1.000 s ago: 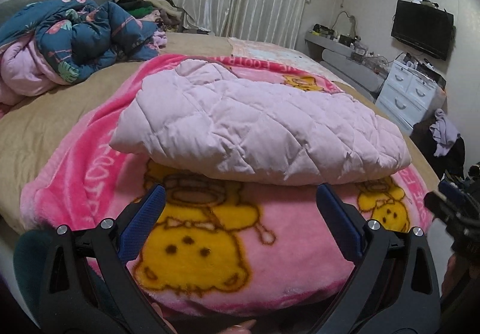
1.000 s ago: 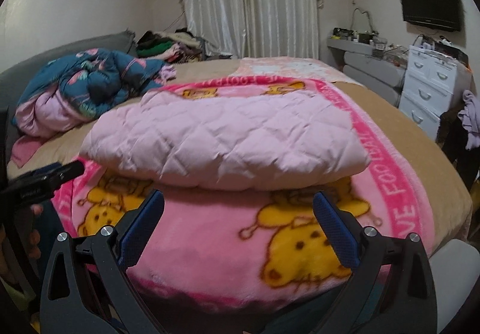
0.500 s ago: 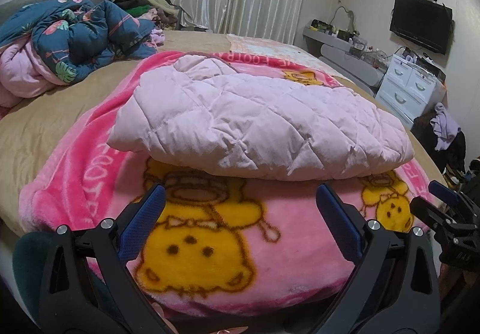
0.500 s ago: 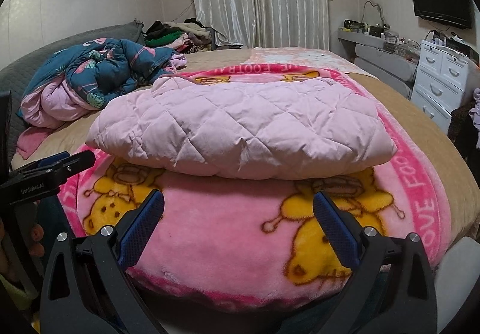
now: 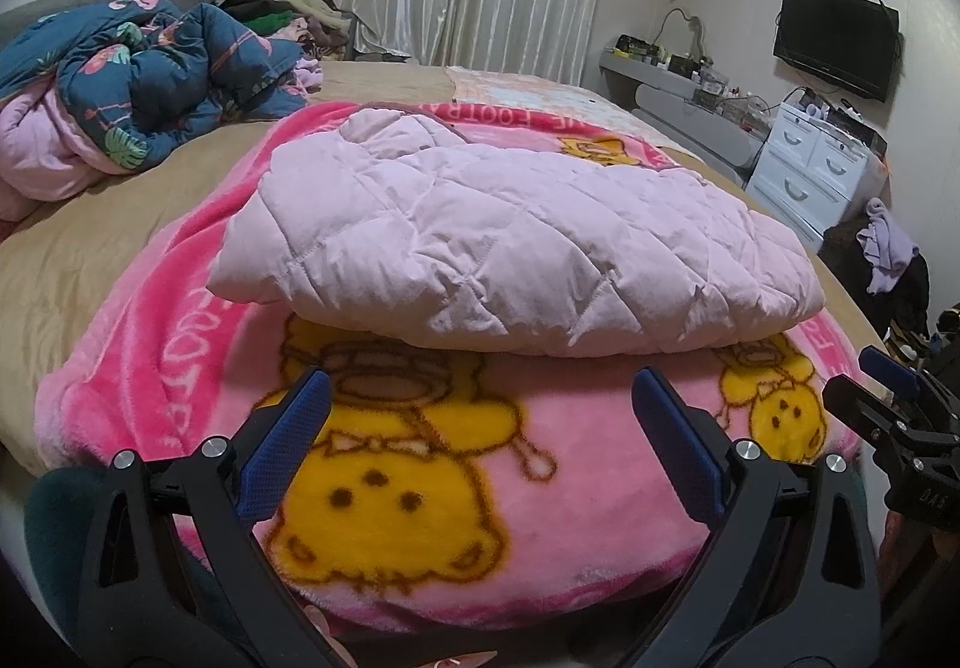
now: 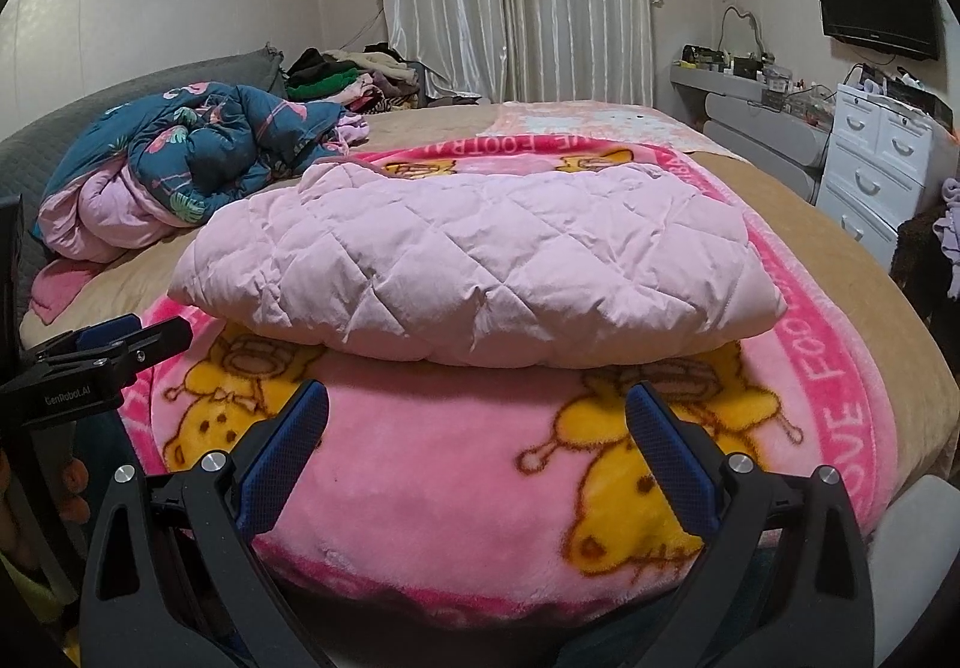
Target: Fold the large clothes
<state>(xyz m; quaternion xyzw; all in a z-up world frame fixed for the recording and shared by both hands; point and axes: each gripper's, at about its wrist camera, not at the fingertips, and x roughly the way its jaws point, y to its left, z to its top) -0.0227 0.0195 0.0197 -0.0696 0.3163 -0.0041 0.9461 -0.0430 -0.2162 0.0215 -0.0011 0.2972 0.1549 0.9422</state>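
Both claws, the left claw (image 5: 480,416) and the right claw (image 6: 477,428), are hovering spread wide and empty just short of the folded pink quilted coat (image 5: 516,254), which is lying on the pink cartoon blanket (image 5: 420,488) covering the bed (image 6: 870,224), seemingly lining up for another fold.

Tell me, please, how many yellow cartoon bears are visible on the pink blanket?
4 bears: near-left, near-right, far-left, far-right; the quilted jacket may hide more.
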